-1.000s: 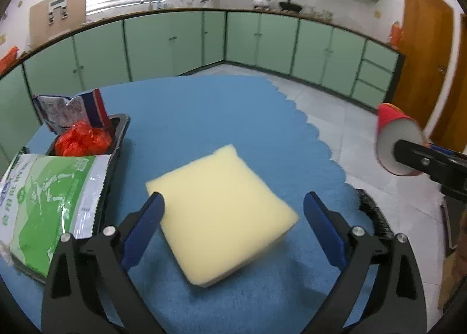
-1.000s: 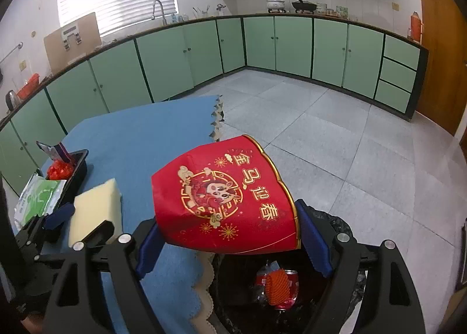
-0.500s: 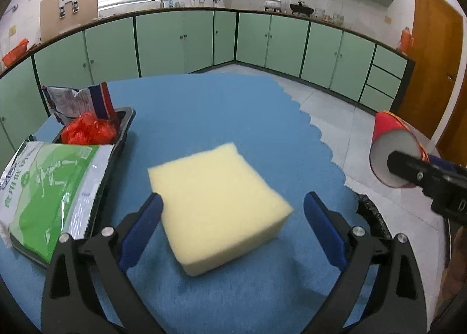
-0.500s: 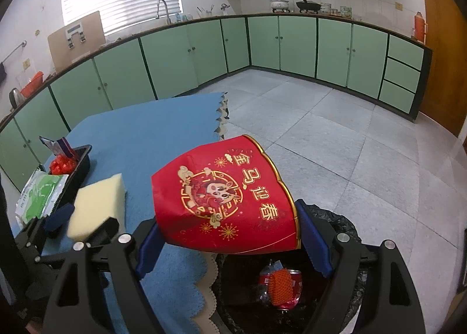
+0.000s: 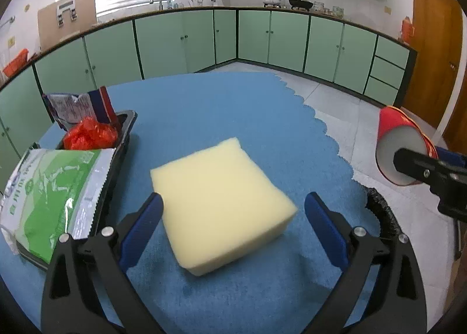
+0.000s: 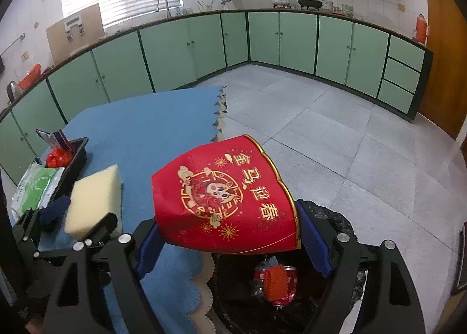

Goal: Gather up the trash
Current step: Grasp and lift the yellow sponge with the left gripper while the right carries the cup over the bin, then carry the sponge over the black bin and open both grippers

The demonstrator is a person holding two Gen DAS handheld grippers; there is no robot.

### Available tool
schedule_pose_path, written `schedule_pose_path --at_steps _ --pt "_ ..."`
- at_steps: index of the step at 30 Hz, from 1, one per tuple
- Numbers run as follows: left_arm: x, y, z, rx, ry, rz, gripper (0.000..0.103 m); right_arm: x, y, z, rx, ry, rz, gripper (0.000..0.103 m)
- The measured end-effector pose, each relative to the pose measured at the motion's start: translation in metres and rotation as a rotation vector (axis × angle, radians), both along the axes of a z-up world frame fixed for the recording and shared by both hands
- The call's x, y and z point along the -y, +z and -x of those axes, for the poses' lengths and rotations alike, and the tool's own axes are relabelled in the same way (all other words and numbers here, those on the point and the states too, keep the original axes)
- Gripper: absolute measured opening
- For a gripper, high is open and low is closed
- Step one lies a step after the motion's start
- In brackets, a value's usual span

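A yellow sponge [image 5: 221, 205] lies on the blue tablecloth [image 5: 233, 118] between the fingers of my left gripper [image 5: 233, 199]. The jaws stand wide; the left pad is at the sponge's edge and a small gap shows at the right pad. My right gripper [image 6: 227, 217] is shut on a red paper cup [image 6: 227, 197] with gold print, holding it on its side above a black-lined bin [image 6: 335, 217]. A red can [image 6: 275, 281] lies in the bin. The left wrist view catches the cup [image 5: 397, 147] at the far right, past the table edge.
A black tray [image 5: 128, 127] at the table's left holds a crumpled red bag [image 5: 87, 135], a green packet [image 5: 52, 188] and a silver-blue wrapper [image 5: 76, 106]. The bin [image 5: 379, 208] stands against the table's scalloped right edge. Grey tiled floor and green cabinets lie beyond.
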State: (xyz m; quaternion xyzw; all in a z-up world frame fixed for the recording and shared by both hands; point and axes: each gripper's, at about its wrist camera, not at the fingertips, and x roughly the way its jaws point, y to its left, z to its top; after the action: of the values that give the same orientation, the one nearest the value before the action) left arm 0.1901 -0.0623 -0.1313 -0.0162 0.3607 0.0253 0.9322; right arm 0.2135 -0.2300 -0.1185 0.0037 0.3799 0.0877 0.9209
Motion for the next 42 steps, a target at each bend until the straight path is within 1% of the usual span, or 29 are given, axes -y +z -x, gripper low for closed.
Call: schedule_pose_path --at_steps 1,2,3,5,7,11,16,19,23,26,29,34,39,42 --pt "-0.001 0.000 -0.001 -0.011 0.006 0.003 0.094 0.000 0.000 0.000 -0.002 -0.002 0.002 0.081" --pt "-0.003 0.000 -0.002 -0.036 0.016 0.019 0.094 0.000 0.000 0.000 -0.004 -0.005 0.003 0.081" --pt "-0.005 0.001 -0.002 -0.045 0.018 0.036 0.094 -0.001 -0.001 -0.001 -0.005 -0.007 0.004 0.081" --pt "-0.006 0.001 -0.001 -0.045 0.035 0.022 0.095 -0.001 -0.002 -0.002 -0.012 -0.013 0.006 0.081" --pt "-0.005 -0.001 -0.002 -0.036 0.027 0.014 0.095 -0.004 -0.003 -0.002 -0.014 -0.013 0.008 0.081" --pt "-0.006 -0.010 -0.014 -0.083 0.032 0.040 0.095 -0.009 -0.004 -0.003 -0.018 -0.002 0.022 0.081" --pt "-0.009 -0.014 -0.024 -0.108 0.044 0.068 0.095 -0.009 -0.002 -0.003 -0.014 -0.006 0.019 0.081" --pt "-0.017 -0.015 -0.019 -0.093 0.050 0.120 0.090 -0.008 0.000 -0.001 -0.007 -0.011 0.010 0.081" --pt "-0.029 -0.013 -0.009 -0.069 0.033 0.181 0.083 -0.009 0.003 0.003 0.003 -0.010 0.004 0.081" --pt "-0.035 -0.012 -0.005 -0.059 0.011 0.214 0.080 -0.009 0.006 0.005 0.013 -0.007 -0.006 0.081" --pt "-0.040 -0.007 0.002 -0.042 -0.007 0.246 0.080 -0.009 0.008 0.008 0.019 -0.002 -0.013 0.081" --pt "-0.035 0.009 0.014 0.011 -0.047 0.227 0.080 -0.002 0.012 0.013 0.032 -0.010 -0.026 0.081" --pt "-0.016 0.024 0.016 0.047 -0.108 0.200 0.080 0.011 0.021 0.021 0.059 -0.038 -0.034 0.081" --pt "0.001 0.033 0.009 0.061 -0.143 0.194 0.080 0.024 0.030 0.030 0.078 -0.062 -0.019 0.081"
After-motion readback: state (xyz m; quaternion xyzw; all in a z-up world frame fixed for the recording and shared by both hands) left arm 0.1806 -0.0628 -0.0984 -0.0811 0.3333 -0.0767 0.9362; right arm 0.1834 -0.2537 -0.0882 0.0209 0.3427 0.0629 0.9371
